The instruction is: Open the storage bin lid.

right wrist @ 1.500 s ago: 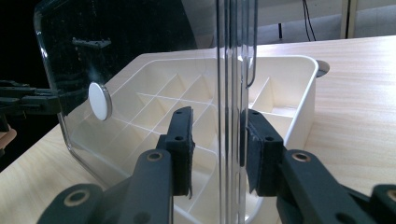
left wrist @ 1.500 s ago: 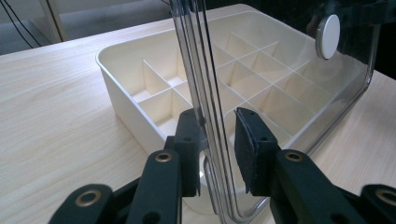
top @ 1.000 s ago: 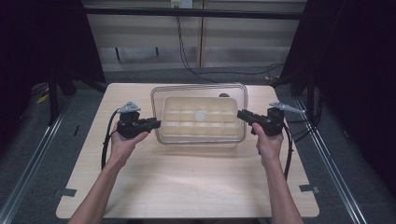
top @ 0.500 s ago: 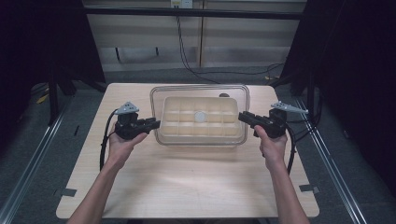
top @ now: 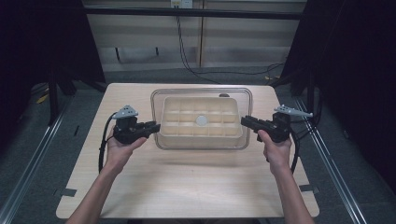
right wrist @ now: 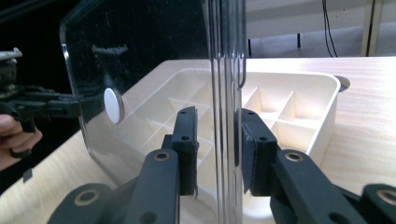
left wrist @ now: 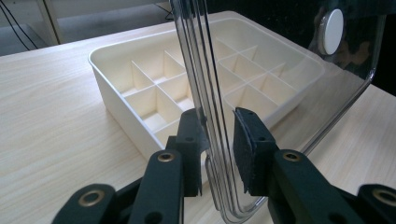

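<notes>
Clear plastic, the lid (top: pixel 201 93) hangs level over the cream tray (top: pixel 201 132), and you hold it by its two short ends. Your left claw (top: pixel 154 125) meets the lid's left edge in the high view; your right claw (top: pixel 245 121) meets its right edge. Through the lid you can see the tray's grid of compartments, and a white round knob (top: pixel 201 120) sits at the lid's middle.

In the left gripper view the lid's rim (left wrist: pixel 212 116) stands edge-on between your left claw's (left wrist: pixel 218 140) jaws. The left pad (left wrist: pixel 194 128) looks to be against the plastic, while a narrow gap shows beside the right pad, so the jaws are part-closed around the rim and I cannot tell if they pinch it.

In the right gripper view the rim (right wrist: pixel 228 93) again runs upright between your right claw's (right wrist: pixel 219 149) jaws, with a sliver of space on each side; a firm clamp cannot be confirmed there either. Your left hand (right wrist: pixel 14 135) shows far off at the left of that view.

The tray rests on the light wooden desk (top: pixel 187 186), near its far middle, directly under the lid.
</notes>
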The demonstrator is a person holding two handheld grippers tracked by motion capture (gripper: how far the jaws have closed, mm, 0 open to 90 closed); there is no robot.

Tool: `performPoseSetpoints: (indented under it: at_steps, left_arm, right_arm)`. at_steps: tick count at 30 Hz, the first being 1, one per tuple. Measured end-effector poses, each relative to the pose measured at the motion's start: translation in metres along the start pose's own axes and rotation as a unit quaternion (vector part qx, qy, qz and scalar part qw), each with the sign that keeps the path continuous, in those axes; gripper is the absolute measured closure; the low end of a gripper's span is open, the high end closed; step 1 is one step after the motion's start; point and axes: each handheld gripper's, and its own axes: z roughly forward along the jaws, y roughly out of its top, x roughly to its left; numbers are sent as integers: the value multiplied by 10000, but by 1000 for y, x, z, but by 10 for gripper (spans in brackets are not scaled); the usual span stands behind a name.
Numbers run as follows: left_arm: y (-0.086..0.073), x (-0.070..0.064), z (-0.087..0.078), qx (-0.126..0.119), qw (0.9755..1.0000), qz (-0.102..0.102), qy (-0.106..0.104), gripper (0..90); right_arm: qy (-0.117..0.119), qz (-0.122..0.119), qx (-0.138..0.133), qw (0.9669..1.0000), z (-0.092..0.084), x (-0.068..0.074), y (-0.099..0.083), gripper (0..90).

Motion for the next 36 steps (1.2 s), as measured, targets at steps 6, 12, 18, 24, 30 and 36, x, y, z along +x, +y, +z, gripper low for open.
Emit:
performPoseSetpoints:
  at_steps: [6, 12, 18, 24, 30, 36]
  left_arm:
    - [-5, 0, -5, -8, 10000, 10, 13, 730]
    - [-10, -1, -13, -15, 10000, -2, -20, 732]
    - [-13, -4, -15, 7, 10000, -46, -65, 735]
    - [-17, -10, -17, 94, 9999, 44, -38, 733]
    - [-23, -12, -20, 149, 9999, -4, -44, 734]
    - [-29, -13, -24, 205, 9997, 12, -108, 733]
  right_arm:
    - [67, -41, 43, 10000, -1, 6, -4, 712]
    - [163, -55, 88, 9998, -2, 11, -4, 718]
    - [160, -79, 177, 9997, -5, 13, -4, 718]
    - [135, -128, 238, 9995, -12, 17, -11, 718]
    - [153, -139, 300, 9993, -13, 20, -15, 719]
    - [241, -213, 366, 9988, -18, 27, -17, 730]
